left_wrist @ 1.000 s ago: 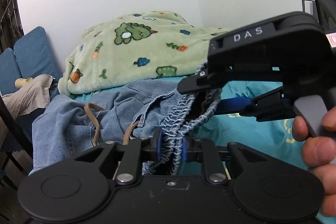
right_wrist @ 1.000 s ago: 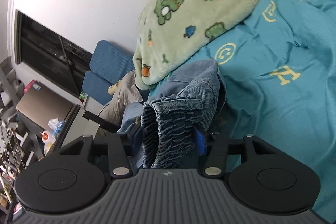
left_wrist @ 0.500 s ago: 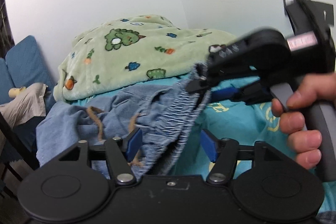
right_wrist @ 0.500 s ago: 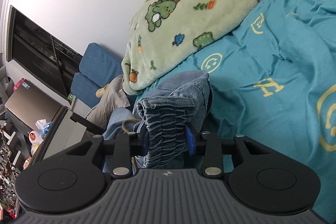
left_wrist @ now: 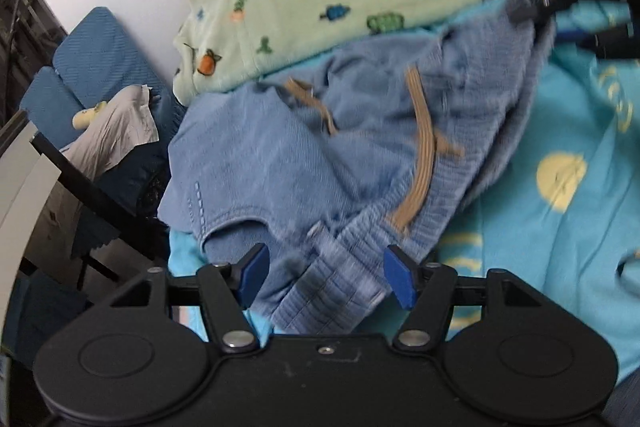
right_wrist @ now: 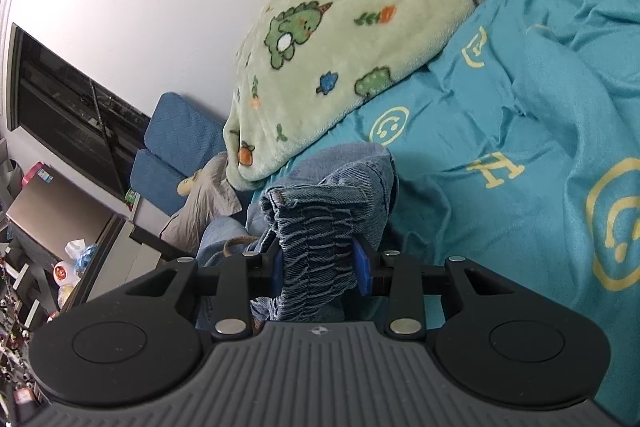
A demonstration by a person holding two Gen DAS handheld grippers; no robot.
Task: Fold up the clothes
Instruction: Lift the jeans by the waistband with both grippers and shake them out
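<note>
Right gripper [right_wrist: 320, 263] clamps the denim shorts [left_wrist: 320, 131] by their elastic waistband; left gripper [left_wrist: 326, 275] gapes open just below the hem — no fold yet, everything's ahead.

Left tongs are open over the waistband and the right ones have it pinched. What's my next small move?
Probably close the left tongs on the elastic waistband lying loose between their blue pads. The right tongs grip the denim shorts alone, so the shorts hang bunched over the teal sheet.
</note>
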